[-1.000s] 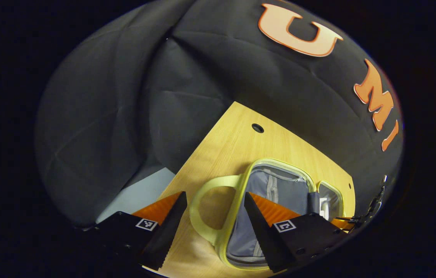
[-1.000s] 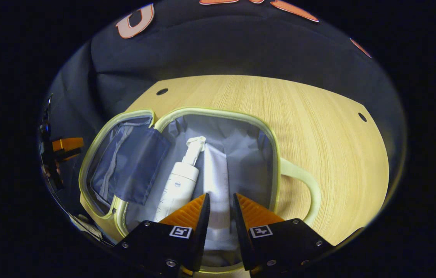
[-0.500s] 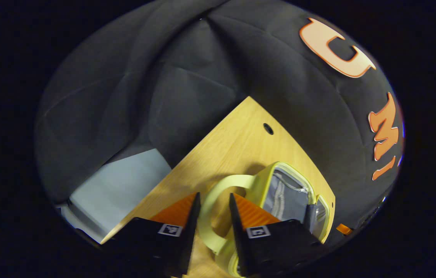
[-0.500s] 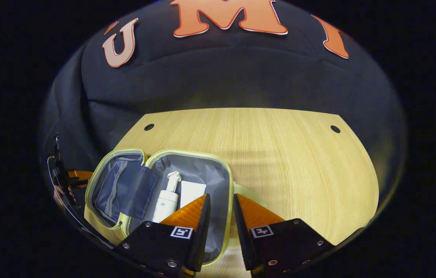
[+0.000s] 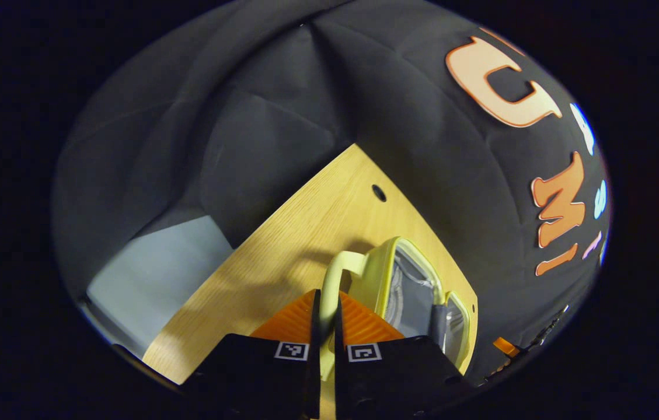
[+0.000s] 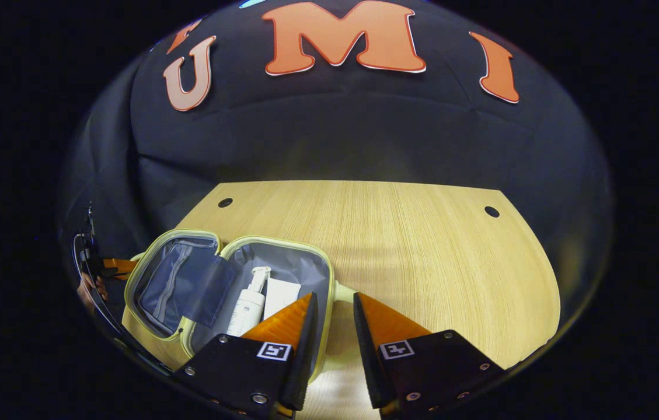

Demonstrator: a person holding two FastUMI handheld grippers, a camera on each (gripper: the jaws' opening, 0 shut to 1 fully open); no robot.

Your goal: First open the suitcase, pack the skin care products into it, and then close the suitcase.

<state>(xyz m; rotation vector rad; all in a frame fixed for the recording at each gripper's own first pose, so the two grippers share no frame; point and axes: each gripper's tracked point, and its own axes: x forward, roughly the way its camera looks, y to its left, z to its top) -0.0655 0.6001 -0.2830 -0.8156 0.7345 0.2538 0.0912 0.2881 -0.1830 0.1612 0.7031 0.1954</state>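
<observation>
The pale yellow suitcase [image 6: 230, 286] lies open on the wooden table [image 6: 411, 245], its grey lining showing. In its right half rest a white pump bottle [image 6: 249, 300] and a white tube [image 6: 280, 294]. My right gripper [image 6: 332, 303] hovers by that half's right rim, fingers slightly apart with nothing between them. In the left gripper view, my left gripper [image 5: 325, 303] is shut on the yellow loop handle [image 5: 332, 274] of the suitcase's [image 5: 405, 286] other half, which is tilted up on edge. The left gripper [image 6: 108, 267] and a hand also appear beyond the suitcase's left side.
The table has small round holes near its corners [image 6: 491, 211] [image 5: 379, 193]. Light grey floor [image 5: 154, 274] shows past the table's left edge. Bare wood stretches to the right of the suitcase.
My left gripper went from wide open to shut on the handle, and that half has tipped up. My right gripper drew back and up from over the tube.
</observation>
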